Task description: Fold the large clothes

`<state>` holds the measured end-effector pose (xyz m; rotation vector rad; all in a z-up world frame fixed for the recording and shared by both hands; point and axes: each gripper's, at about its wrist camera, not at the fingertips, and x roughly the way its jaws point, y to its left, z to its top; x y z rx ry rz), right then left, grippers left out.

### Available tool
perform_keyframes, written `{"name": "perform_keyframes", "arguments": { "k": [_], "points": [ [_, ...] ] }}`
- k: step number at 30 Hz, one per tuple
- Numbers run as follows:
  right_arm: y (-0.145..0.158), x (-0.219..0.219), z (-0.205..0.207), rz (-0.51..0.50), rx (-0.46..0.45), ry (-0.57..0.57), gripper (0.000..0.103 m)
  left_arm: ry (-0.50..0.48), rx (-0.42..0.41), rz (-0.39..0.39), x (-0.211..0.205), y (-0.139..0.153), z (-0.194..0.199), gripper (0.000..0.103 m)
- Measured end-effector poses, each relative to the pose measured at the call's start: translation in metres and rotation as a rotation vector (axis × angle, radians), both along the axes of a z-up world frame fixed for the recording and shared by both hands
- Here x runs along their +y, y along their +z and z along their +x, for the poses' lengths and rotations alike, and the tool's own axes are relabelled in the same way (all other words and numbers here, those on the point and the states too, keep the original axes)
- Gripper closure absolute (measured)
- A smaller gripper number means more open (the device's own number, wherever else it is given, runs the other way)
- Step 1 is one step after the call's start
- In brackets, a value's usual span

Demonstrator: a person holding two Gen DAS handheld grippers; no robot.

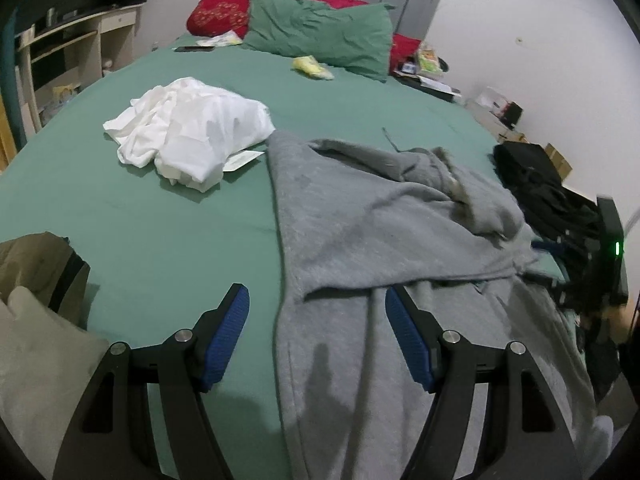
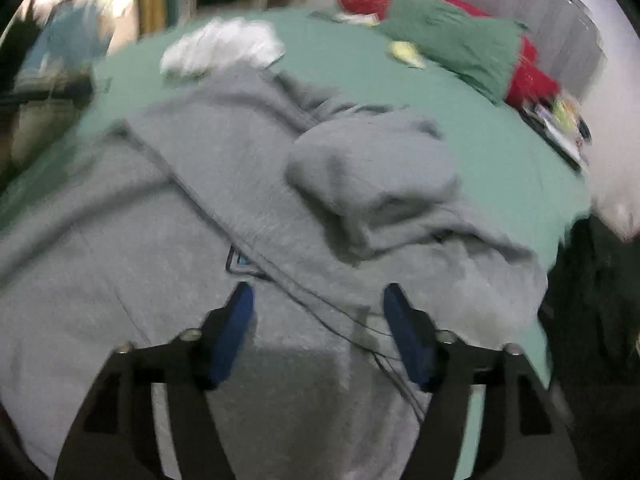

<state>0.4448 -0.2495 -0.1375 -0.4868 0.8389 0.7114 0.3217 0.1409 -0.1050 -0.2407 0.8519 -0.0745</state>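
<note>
A large grey hooded garment [image 1: 380, 216] lies rumpled on the green bed sheet [image 1: 180, 248], its hood bunched up at the far side [image 2: 372, 176]. My left gripper [image 1: 318, 308] is open and empty, hovering over the garment's left edge near the bed's front. My right gripper [image 2: 318, 308] is open and empty just above the garment [image 2: 160, 220]; its view is blurred. The right gripper also shows at the right edge of the left wrist view [image 1: 612, 264].
A crumpled white cloth [image 1: 188, 132] lies on the sheet to the far left. Green pillow [image 1: 320, 32] and red pillow [image 1: 224, 4] at the headboard. Dark clothes [image 1: 540, 188] at the bed's right edge. Olive and beige fabric [image 1: 36, 300] at the left.
</note>
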Motion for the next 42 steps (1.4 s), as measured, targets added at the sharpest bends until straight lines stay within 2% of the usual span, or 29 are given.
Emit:
{"name": "perform_keyframes", "arguments": {
  "k": [4, 6, 7, 9, 11, 12, 14, 15, 16, 17, 19, 20, 21, 23, 24, 26, 27, 29, 30, 32, 36, 39, 40, 42],
  "points": [
    [0.036, -0.017, 0.07, 0.18, 0.05, -0.192, 0.027, -0.004, -0.017, 0.022, 0.002, 0.004, -0.001, 0.029],
    [0.038, -0.017, 0.127, 0.282, 0.139, -0.266, 0.027, 0.008, -0.009, 0.029, 0.006, 0.002, 0.003, 0.029],
    [0.035, -0.016, 0.147, 0.296, 0.16, -0.295, 0.026, 0.015, -0.003, 0.024, 0.01, 0.0, 0.007, 0.029],
    [0.02, -0.009, 0.192, 0.331, 0.255, -0.32, 0.026, 0.028, 0.008, 0.02, 0.017, -0.005, 0.014, 0.029],
    [-0.005, 0.001, 0.23, 0.356, 0.41, -0.335, 0.026, 0.033, 0.024, 0.026, 0.021, -0.01, 0.02, 0.029],
    [-0.027, 0.009, 0.247, 0.384, 0.529, -0.345, 0.026, 0.033, 0.032, 0.029, 0.023, -0.013, 0.023, 0.029],
    [-0.05, 0.024, 0.256, 0.42, 0.664, -0.312, 0.026, 0.032, 0.051, 0.03, 0.027, -0.017, 0.028, 0.029],
    [-0.054, 0.038, 0.253, 0.398, 0.667, -0.265, 0.028, 0.036, 0.059, 0.027, 0.03, -0.019, 0.031, 0.029],
    [-0.051, 0.048, 0.248, 0.363, 0.627, -0.223, 0.071, 0.039, 0.06, 0.022, 0.031, -0.019, 0.033, 0.029],
    [-0.046, 0.058, 0.247, 0.323, 0.587, -0.175, 0.089, 0.042, 0.06, 0.017, 0.032, -0.019, 0.034, 0.029],
    [-0.023, 0.071, 0.251, 0.233, 0.458, -0.172, 0.09, 0.044, 0.048, 0.001, 0.034, -0.016, 0.036, 0.029],
    [-0.002, 0.078, 0.255, 0.161, 0.338, -0.18, 0.09, 0.044, 0.036, -0.004, 0.034, -0.015, 0.034, 0.029],
    [0.021, 0.086, 0.255, 0.047, 0.17, -0.194, 0.09, 0.044, 0.031, -0.003, 0.034, -0.015, 0.033, 0.029],
    [0.064, 0.11, 0.239, -0.174, -0.231, -0.166, 0.09, 0.06, 0.022, -0.015, 0.035, -0.012, 0.028, 0.029],
    [0.093, 0.131, 0.213, -0.273, -0.507, -0.104, 0.09, 0.062, 0.015, -0.037, 0.036, -0.011, 0.025, 0.029],
    [0.11, 0.16, 0.167, -0.384, -0.792, 0.021, 0.089, 0.061, 0.003, -0.077, 0.036, -0.008, 0.022, 0.029],
    [0.108, 0.168, 0.142, -0.413, -0.882, 0.096, 0.089, 0.058, -0.001, -0.089, 0.036, -0.007, 0.021, 0.029],
    [0.086, 0.175, 0.09, -0.439, -0.955, 0.252, 0.088, 0.054, -0.007, -0.086, 0.033, -0.006, 0.018, 0.029],
    [0.073, 0.175, 0.073, -0.457, -0.96, 0.308, 0.088, 0.049, -0.009, -0.074, 0.031, -0.005, 0.016, 0.029],
    [0.025, 0.167, 0.018, -0.503, -0.894, 0.46, 0.088, 0.042, -0.013, -0.062, 0.029, -0.005, 0.011, 0.029],
    [-0.032, 0.14, -0.06, -0.469, -0.727, 0.518, 0.087, 0.025, -0.025, -0.038, 0.027, -0.006, -0.003, 0.029],
    [-0.062, 0.115, -0.101, -0.479, -0.637, 0.503, 0.077, 0.015, -0.02, -0.018, 0.021, -0.01, -0.015, 0.029],
    [-0.068, 0.106, -0.111, -0.489, -0.605, 0.511, 0.073, 0.013, -0.015, -0.019, 0.019, -0.01, -0.019, 0.029],
    [-0.078, 0.08, -0.133, -0.524, -0.561, 0.5, 0.051, 0.008, -0.011, -0.021, 0.015, -0.009, -0.028, 0.029]
  ]
}}
